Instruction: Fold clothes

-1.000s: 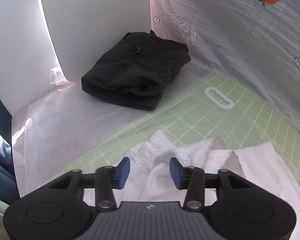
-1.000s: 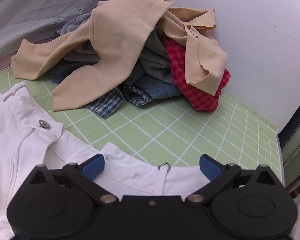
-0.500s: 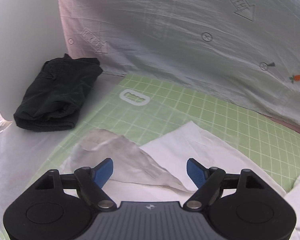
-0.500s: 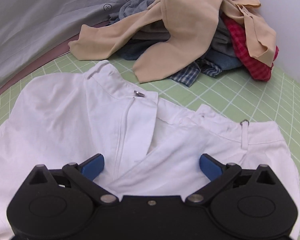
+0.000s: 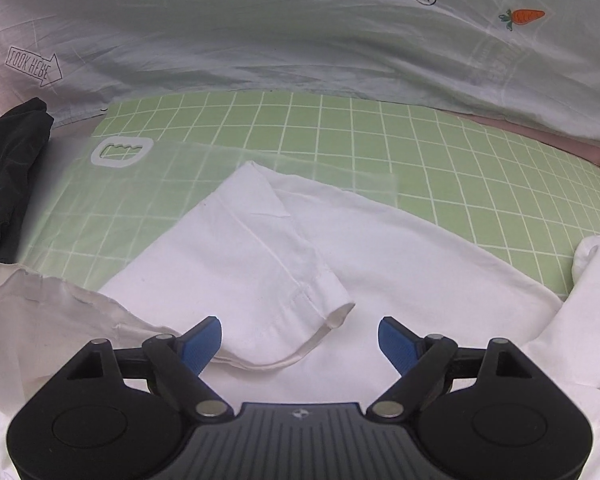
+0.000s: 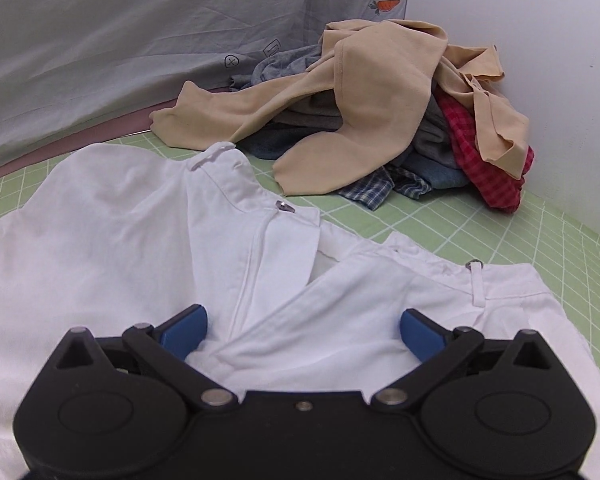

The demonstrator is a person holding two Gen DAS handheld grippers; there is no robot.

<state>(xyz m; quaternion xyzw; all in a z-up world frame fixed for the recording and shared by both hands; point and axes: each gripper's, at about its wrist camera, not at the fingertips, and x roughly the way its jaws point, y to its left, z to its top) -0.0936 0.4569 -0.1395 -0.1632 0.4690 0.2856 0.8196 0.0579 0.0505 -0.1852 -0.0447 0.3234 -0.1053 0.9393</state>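
Observation:
White trousers (image 5: 380,248) lie spread on the green grid mat (image 5: 420,148). In the left wrist view one leg is folded back, its hem (image 5: 332,312) just ahead of my open, empty left gripper (image 5: 300,340). In the right wrist view the trousers' waistband with open fly and metal button (image 6: 284,206) lies ahead of my open, empty right gripper (image 6: 302,328), which hovers over the white cloth (image 6: 100,240).
A folded black garment (image 5: 8,168) lies at the far left. A pile of unfolded clothes with a tan garment (image 6: 372,92) on top sits at the back right. A grey printed sheet (image 5: 300,32) hangs behind the mat. A white wall (image 6: 540,40) stands at the right.
My left gripper opened wide and swung right, from the black garment toward the folded trouser leg. My right gripper pulled back from the waistband, so more of the trousers shows.

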